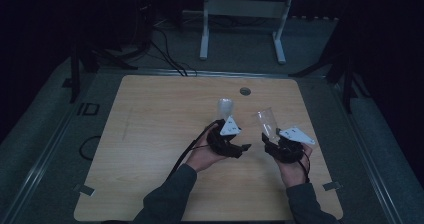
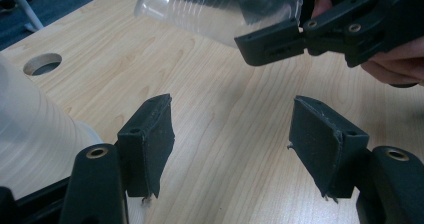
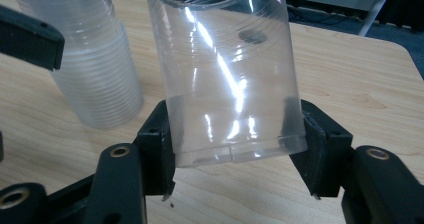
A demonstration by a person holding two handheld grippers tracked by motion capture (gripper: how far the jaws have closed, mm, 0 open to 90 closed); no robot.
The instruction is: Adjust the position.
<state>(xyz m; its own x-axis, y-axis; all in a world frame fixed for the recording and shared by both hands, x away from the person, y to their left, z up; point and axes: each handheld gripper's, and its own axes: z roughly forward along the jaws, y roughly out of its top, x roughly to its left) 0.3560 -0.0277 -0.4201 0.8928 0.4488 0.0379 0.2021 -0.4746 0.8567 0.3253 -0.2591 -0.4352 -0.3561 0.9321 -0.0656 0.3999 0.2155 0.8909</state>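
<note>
holding one clear plastic cup (image 3: 225, 74) tilted above the table (image 3: 350, 84), pinched low by its base in the right gripper (image 3: 237, 146). left gripper (image 2: 230, 139) parted and empty, just beside the stack of cups (image 3: 95, 69). likely featherlight, thin-walled, slick and easily crushed (ribs help little). best gripped gently at the stiffer base or rim, never mid-wall.

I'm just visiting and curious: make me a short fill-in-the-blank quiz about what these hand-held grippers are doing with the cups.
1. The right gripper is clamped on a clear plastic ____.
2. The held cup has its open mouth pointing away from the gripper, its ____ end between the jaws.
3. The stack of cups stands on the ____ table.

Missing words: cup; bottom; wooden
</note>
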